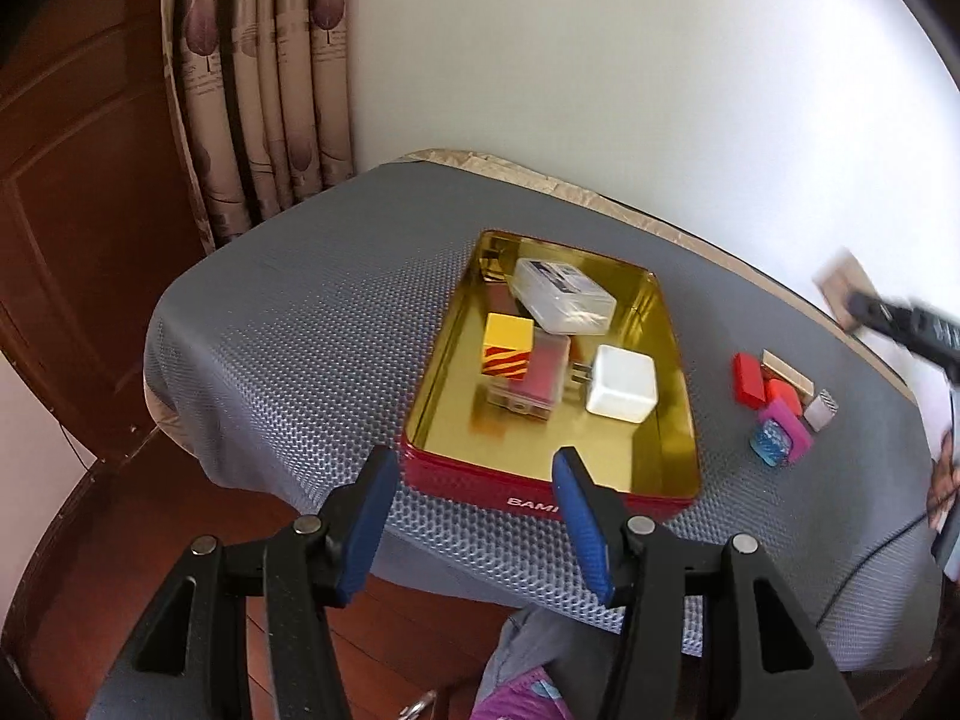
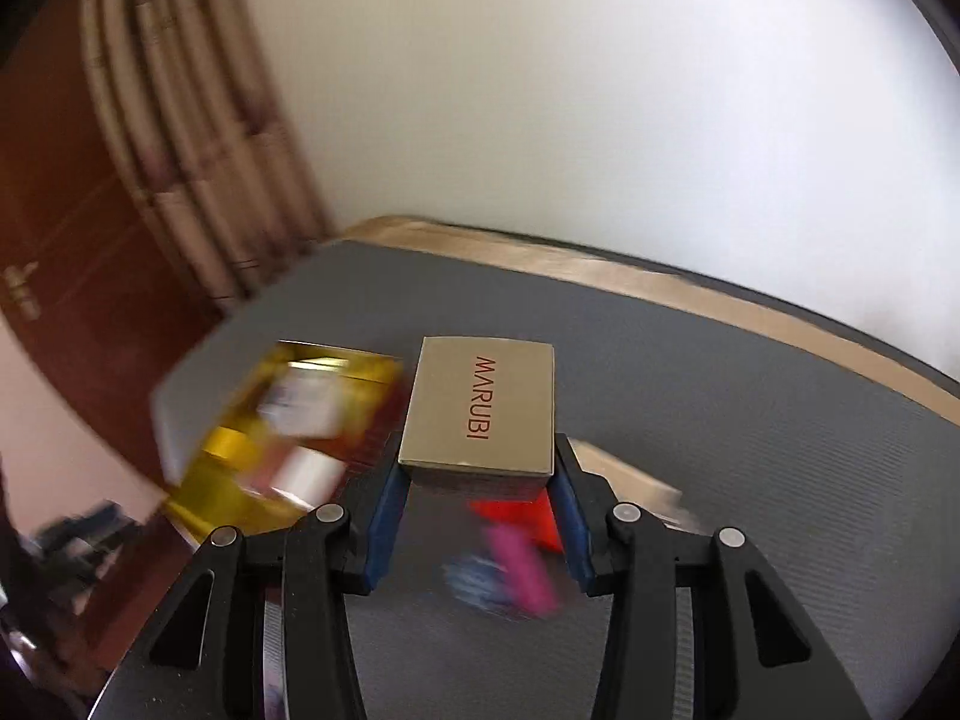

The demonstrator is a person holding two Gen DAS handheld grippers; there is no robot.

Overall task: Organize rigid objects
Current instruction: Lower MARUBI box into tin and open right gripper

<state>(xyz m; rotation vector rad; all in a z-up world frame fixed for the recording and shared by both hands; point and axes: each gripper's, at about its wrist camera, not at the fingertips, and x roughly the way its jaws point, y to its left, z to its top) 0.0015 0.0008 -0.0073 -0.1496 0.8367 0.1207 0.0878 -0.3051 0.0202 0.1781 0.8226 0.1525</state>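
**Right gripper lifts the MARUBI box above the table; left gripper spread and empty by the tin**

Left wrist view: the left gripper (image 1: pixel 477 519) hangs with its 2 blue pads spread wide and nothing between them, just in front of the near wall of the red tin (image 1: pixel 456 474), whose printed name is cut off by the right finger. Inside the gold-lined tin lie a clear plastic case (image 1: pixel 564 295), a yellow cube with red stripes (image 1: pixel 508 343), a white charger (image 1: pixel 621 383) and a translucent box with red contents (image 1: pixel 531 384), partly blurred; a dark item under the clear case is mostly hidden. To the right of the tin, on the grey mat (image 1: pixel 300 330), a tight cluster of small blocks (image 1: pixel 777 405) sits well apart from it: red, orange, pink, blue, grey and a wooden piece behind. At the right edge the right gripper is smeared by motion and half cut off.

Right wrist view: the right gripper (image 2: pixel 480 498) pinches the MARUBI box (image 2: pixel 480 408), a flat tan carton, by its near end, held level above the mat. Everything beneath is blurred: the tin to the left, and red, pink and blue blocks under the box, shapes hard to tell.
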